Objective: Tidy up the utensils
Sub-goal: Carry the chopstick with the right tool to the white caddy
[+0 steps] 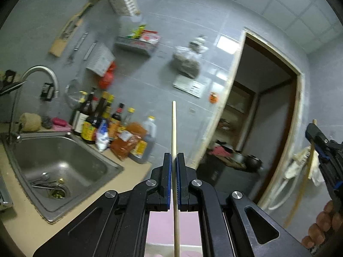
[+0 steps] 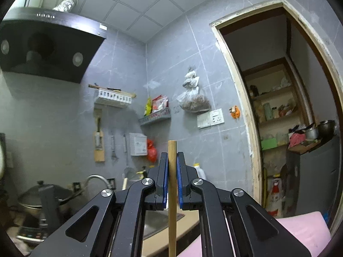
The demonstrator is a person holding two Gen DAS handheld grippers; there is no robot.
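My left gripper (image 1: 173, 157) is shut on a thin pale chopstick (image 1: 174, 128) that stands upright between the pads, its tip well above the fingers. My right gripper (image 2: 172, 156) is shut on a thicker wooden chopstick (image 2: 172, 150), also upright. The right gripper also shows at the right edge of the left wrist view (image 1: 321, 143), with its stick (image 1: 309, 160) running down through it. Both grippers are raised above the counter. Several metal utensils (image 1: 42, 181) lie in the sink.
A steel sink (image 1: 64, 147) with a tap (image 1: 40, 72) sits lower left. Sauce bottles (image 1: 103, 120) crowd its far edge. A pink mat (image 2: 304, 229) lies below the grippers. A wok (image 2: 42, 194) and range hood (image 2: 49, 47) are left. A doorway (image 2: 278, 107) opens right.
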